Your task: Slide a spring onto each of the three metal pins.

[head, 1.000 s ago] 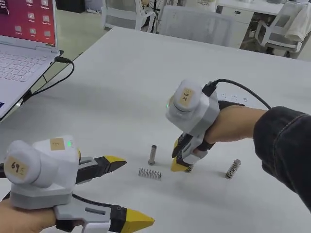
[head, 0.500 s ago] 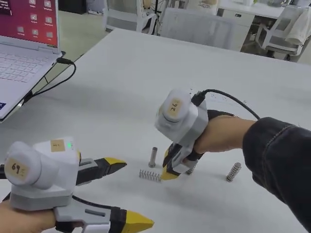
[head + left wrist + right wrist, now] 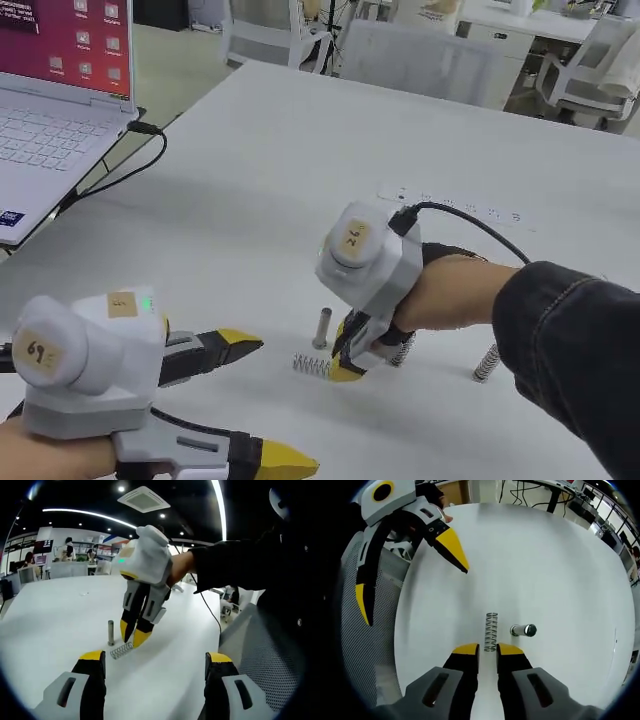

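Head view: my right gripper (image 3: 347,366) points down at the white table (image 3: 300,180), tips at one end of a loose spring (image 3: 311,365) that lies flat. A bare metal pin (image 3: 323,327) stands upright just behind the spring, not touching it. Right gripper view: jaws nearly together, narrow gap, the spring's near end sitting in that gap; whether they pinch it I cannot tell. A second spring (image 3: 403,349) stands tilted just past the right gripper. A third spring (image 3: 487,361) stands farther right, beside my dark sleeve (image 3: 570,340). My left gripper (image 3: 270,402) hovers low near me, jaws wide apart, nothing between them. An open laptop (image 3: 50,90) sits far left.
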Motion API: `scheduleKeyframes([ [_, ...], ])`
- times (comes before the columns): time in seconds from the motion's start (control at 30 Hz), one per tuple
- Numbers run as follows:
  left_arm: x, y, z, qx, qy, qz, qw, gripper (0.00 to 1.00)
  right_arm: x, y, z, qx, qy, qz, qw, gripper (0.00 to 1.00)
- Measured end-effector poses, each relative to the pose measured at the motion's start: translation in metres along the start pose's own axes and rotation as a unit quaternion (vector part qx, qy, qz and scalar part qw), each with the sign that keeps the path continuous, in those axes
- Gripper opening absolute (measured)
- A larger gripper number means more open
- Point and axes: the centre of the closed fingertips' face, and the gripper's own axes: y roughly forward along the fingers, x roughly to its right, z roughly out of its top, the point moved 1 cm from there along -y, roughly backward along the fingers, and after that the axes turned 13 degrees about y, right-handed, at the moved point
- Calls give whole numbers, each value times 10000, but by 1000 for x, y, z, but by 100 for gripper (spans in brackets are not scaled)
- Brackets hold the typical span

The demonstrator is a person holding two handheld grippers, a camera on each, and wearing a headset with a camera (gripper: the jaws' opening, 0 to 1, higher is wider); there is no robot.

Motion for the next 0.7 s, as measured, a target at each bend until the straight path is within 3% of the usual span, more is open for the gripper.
scheduleKeyframes([
  [0.7, -4, -4, -6, -9, -70, 56, 10000, 77, 2, 12, 0, -54, -83, -35, 9999, 9],
])
